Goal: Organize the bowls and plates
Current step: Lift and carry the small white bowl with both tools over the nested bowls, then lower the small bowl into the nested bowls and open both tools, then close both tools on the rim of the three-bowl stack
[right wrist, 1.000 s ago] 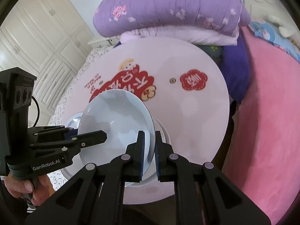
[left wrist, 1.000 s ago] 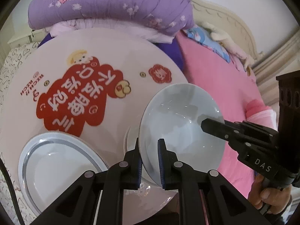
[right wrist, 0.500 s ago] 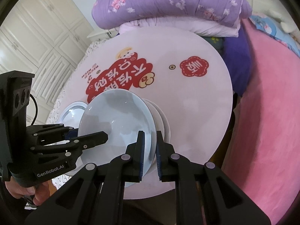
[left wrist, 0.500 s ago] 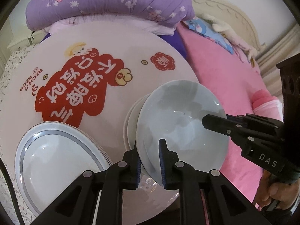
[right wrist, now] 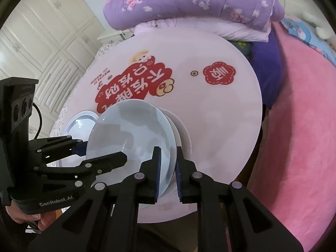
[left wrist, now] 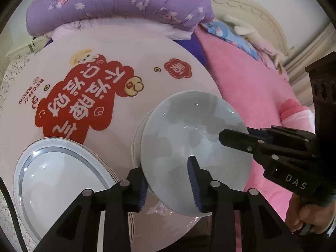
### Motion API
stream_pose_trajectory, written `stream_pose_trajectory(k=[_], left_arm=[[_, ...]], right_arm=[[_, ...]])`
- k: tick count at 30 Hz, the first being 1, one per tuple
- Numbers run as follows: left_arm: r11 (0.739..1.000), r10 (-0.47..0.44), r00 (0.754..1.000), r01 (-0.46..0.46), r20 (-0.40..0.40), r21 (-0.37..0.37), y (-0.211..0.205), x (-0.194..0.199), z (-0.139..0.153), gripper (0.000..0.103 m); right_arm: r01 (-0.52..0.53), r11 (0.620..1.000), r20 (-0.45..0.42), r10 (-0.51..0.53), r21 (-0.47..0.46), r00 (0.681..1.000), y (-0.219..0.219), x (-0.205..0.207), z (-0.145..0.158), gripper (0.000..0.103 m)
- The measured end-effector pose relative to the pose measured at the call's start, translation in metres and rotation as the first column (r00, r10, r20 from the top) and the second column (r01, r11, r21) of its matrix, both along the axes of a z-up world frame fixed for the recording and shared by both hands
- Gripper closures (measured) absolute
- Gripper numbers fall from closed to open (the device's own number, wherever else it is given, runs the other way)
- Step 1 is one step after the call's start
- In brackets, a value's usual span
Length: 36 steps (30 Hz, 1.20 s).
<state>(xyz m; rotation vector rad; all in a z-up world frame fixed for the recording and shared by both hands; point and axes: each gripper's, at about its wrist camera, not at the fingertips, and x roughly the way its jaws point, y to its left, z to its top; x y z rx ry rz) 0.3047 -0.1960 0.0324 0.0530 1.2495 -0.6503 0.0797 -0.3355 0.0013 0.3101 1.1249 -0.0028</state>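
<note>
Pale blue bowl (left wrist: 195, 147) sits on a stack of white bowls (right wrist: 182, 134), near edge of the round surface (left wrist: 147, 67), right of centre in the left wrist view. It looks seated on the stack, slightly tilted; full contact underneath cannot be confirmed.

Key relation: the bowl lies directly ahead of both grippers, one on each side of its rim. Left gripper (left wrist: 168, 180) straddles the near-left rim; right gripper (right wrist: 167, 166) straddles the near-right rim. Round object, no long axis. Both hands equally close to it.

Left gripper: jaws opening. The rim is between them, but the right pad stands clear over the inside of the bowl and the left pad is outside the wall; no pressing contact visible. Reads as letting go.

Right gripper: jaws narrow, rim between the two blue pads (right wrist: 158, 168). Pads appear to press the rim on both sides, so judged gripping the bowl.

Other item: stack of silver-rimmed plates (left wrist: 58, 189) at near left on the surface, just beside the bowl stack, not touching as far as visible.

Judgement: the nesting step is nearly finished; right-side release remains. Risk: bowl shifts on the stack if the right gripper drags the rim while withdrawing.
</note>
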Motion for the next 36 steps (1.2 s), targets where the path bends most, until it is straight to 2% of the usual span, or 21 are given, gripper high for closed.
stream_pose_trajectory(k=[6, 10, 12, 18, 19, 21, 23, 27, 30, 31, 32, 36], left_arm=[[1.0, 0.014, 0.999, -0.015, -0.04, -0.028, 0.001, 0.007, -0.004, 0.063], [0.998, 0.03, 0.998, -0.033, -0.06, -0.05, 0.003, 0.013, -0.004, 0.062], [0.998, 0.031, 0.998, -0.034, -0.057, -0.056, 0.002, 0.015, -0.003, 0.053], [0.995, 0.036, 0.995, -0.044, -0.09, -0.092, 0.003, 0.019, -0.001, 0.036], [0.995, 0.041, 0.996, -0.048, -0.082, -0.086, 0.004, 0.02, 0.001, 0.032], [0.996, 0.048, 0.997, -0.052, -0.062, -0.077, 0.007, 0.021, 0.005, 0.015], [0.995, 0.05, 0.997, -0.055, -0.055, -0.084, 0.01, 0.022, 0.009, 0.015], [0.995, 0.054, 0.998, -0.057, -0.038, -0.077, 0.017, 0.027, 0.012, 0.01], [0.996, 0.061, 0.998, -0.063, -0.026, -0.065, 0.023, 0.027, 0.013, 0.008], [0.996, 0.062, 0.998, -0.063, -0.018, -0.059, 0.025, 0.027, 0.014, 0.008], [0.997, 0.064, 0.998, -0.064, -0.008, -0.048, 0.027, 0.028, 0.014, 0.008], [0.999, 0.046, 0.999, -0.046, 0.003, -0.01, 0.029, 0.027, 0.011, 0.007]], right_arm=[[-0.003, 1.0, 0.005, 0.003, 0.005, 1.0, 0.001, 0.001, 0.002, 0.08], [0.003, 1.0, 0.022, -0.003, -0.001, 1.0, 0.001, 0.002, 0.007, 0.065], [0.002, 1.0, 0.023, -0.002, -0.003, 1.0, 0.0, 0.003, 0.007, 0.064], [0.003, 1.0, 0.03, -0.004, 0.008, 1.0, 0.0, 0.002, 0.009, 0.064], [0.005, 1.0, 0.036, -0.005, 0.004, 0.999, 0.0, 0.002, 0.011, 0.063], [0.009, 1.0, 0.048, -0.009, 0.001, 0.999, 0.0, 0.002, 0.014, 0.059], [0.009, 1.0, 0.06, -0.01, 0.005, 0.998, 0.0, 0.002, 0.016, 0.048], [0.021, 1.0, 0.074, -0.021, 0.003, 0.997, -0.001, 0.002, 0.018, 0.037], [0.059, 0.998, 0.082, -0.058, -0.011, 0.995, -0.007, 0.001, 0.018, 0.016], [0.08, 0.997, 0.084, -0.079, -0.014, 0.993, -0.011, 0.001, 0.017, 0.005], [0.098, 0.995, 0.086, -0.097, -0.008, 0.992, -0.015, 0.0, 0.016, 0.0], [0.147, 0.988, 0.083, -0.15, 0.038, 0.985, -0.031, -0.005, 0.012, 0.0]])
